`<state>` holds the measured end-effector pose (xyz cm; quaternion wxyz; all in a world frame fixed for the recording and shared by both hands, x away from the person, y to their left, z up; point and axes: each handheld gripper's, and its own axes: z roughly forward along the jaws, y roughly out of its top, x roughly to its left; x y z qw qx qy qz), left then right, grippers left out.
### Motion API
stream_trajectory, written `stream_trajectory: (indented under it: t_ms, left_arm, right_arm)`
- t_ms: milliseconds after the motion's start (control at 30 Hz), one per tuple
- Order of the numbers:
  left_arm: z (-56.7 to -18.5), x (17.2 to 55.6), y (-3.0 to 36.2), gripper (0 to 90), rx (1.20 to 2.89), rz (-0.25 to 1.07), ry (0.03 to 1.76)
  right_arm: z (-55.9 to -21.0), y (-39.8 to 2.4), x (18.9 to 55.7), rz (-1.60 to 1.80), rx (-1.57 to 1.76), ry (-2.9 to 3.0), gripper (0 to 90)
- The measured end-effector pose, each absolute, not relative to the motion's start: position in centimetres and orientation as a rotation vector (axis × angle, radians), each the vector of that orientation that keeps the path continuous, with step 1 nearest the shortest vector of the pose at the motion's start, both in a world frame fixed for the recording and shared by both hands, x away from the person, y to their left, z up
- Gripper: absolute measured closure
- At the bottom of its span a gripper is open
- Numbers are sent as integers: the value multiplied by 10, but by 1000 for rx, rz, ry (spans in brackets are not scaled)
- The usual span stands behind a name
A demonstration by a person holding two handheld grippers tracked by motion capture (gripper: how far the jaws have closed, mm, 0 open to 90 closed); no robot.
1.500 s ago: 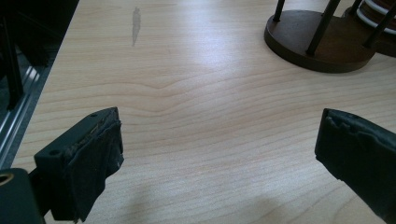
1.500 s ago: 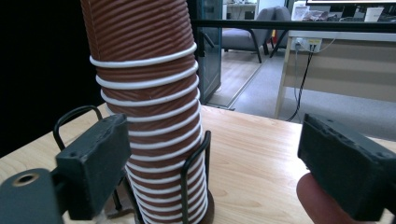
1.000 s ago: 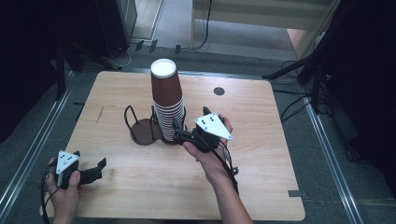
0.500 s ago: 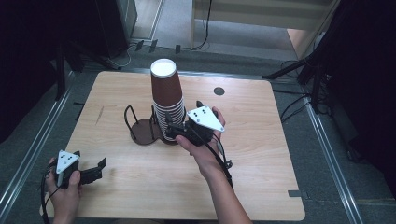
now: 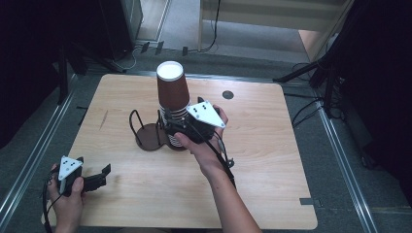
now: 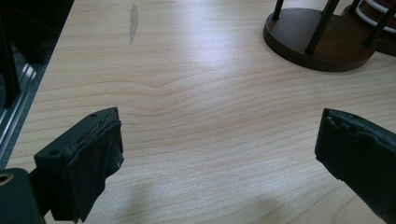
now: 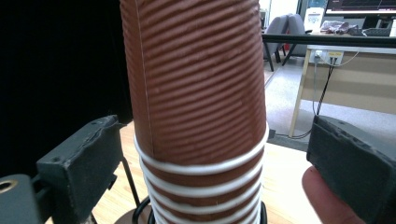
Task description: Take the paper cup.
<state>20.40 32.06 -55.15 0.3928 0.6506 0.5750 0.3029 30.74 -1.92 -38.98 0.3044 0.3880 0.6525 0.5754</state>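
Pale wooden table: your right gripper reaches level, jaws wide, straddling the inverted brown ribbed paper-cup stack; left gripper rests well apart, jaws wide.

Overhead light falls evenly on the wooden table, while the floor and gear around it sink into near black. In the left gripper view a pale sheen of glare lies across the wood grain, and the black pads close to the lens look soft and cast faint shadows. In the right gripper view the ribbed cup stack is sharp, the bright office behind it blurred.
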Motion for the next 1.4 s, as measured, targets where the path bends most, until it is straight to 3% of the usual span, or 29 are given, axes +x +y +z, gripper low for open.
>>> stream_trajectory:
  t_ms: [1400]
  left_arm:
    - [-552,205,322,15,1638,752,1464]
  right_arm:
    - [-390,13,339,1466,1036,1728,66]
